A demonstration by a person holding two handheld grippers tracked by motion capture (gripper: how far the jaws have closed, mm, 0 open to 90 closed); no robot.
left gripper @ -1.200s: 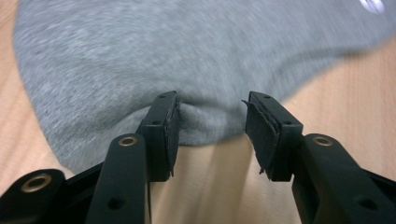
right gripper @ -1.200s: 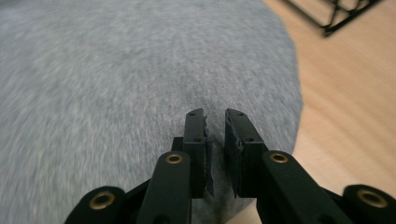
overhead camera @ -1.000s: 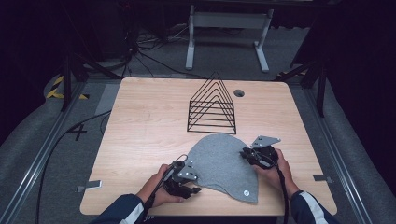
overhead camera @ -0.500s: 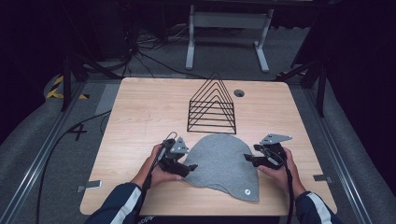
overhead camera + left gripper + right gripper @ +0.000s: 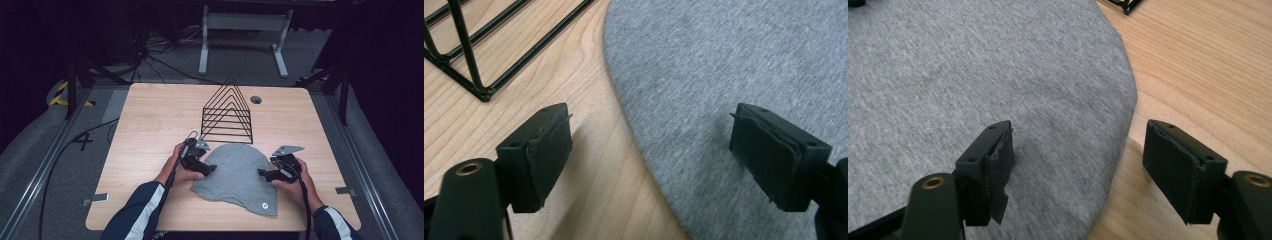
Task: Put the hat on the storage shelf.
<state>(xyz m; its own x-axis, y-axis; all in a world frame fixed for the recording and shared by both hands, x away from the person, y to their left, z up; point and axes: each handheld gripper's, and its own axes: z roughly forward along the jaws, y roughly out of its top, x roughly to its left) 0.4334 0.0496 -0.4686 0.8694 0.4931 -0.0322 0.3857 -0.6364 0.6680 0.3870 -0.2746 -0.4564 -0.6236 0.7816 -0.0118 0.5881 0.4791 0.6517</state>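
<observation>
Grey cloth (image 5: 237, 177) flat — both hand-held grippers open.

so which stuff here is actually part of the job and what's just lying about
In the job:
- flat grey knitted cloth piece
- left tool, jaws just opened, straddling the cloth's edge
- right tool, likewise

Lying about:
- black wire triangular rack
- light wooden table
</observation>
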